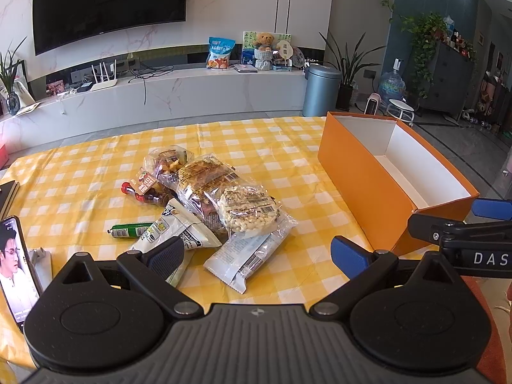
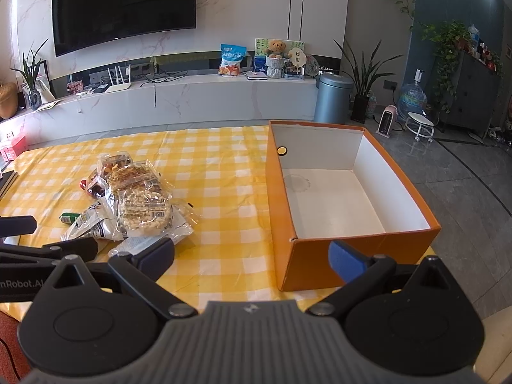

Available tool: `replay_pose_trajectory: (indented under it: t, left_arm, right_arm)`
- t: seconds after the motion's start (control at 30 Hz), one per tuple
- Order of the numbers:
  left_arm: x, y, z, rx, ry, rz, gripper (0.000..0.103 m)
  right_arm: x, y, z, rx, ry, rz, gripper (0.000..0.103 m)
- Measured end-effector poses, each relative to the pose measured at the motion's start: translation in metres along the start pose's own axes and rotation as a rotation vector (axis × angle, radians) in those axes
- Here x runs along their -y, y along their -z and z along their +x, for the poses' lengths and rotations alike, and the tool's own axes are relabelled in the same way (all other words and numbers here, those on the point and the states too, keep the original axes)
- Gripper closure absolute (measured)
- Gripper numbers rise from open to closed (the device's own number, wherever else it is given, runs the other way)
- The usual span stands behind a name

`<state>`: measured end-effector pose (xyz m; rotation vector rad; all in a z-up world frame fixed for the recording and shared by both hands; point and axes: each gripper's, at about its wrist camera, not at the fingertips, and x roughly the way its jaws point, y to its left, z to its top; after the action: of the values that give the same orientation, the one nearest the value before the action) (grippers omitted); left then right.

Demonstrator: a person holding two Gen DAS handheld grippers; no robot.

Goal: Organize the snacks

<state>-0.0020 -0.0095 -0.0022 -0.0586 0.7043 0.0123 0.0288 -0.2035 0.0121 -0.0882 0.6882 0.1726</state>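
A pile of snack packets (image 1: 220, 198) lies on the yellow checked tablecloth (image 1: 272, 147); it also shows in the right wrist view (image 2: 137, 204). An orange box (image 1: 384, 176) with a white, empty inside stands to the right, also seen in the right wrist view (image 2: 336, 192). My left gripper (image 1: 257, 256) is open and empty, just short of the pile, over a white packet (image 1: 246, 256). My right gripper (image 2: 251, 259) is open and empty, near the box's front left corner. A green tube (image 1: 129, 229) and a red-capped packet (image 1: 144, 192) lie at the pile's left.
A phone (image 1: 14, 268) playing a video stands at the table's left edge. Dark books (image 1: 8, 195) lie beyond it. The right gripper's fingers (image 1: 489, 209) show in the left wrist view by the box. Behind the table are a TV bench and a grey bin (image 1: 321, 91).
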Motion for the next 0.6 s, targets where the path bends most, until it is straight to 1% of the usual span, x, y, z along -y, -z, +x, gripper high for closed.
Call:
replay_pose_trajectory:
  t: [0.6]
  left_arm:
    - [-0.0024,0.0005,-0.0015,0.001,0.001,-0.009,0.000]
  right_arm:
    - [-0.0042,-0.0004,-0.0011,0.005,-0.007,-0.009,0.003]
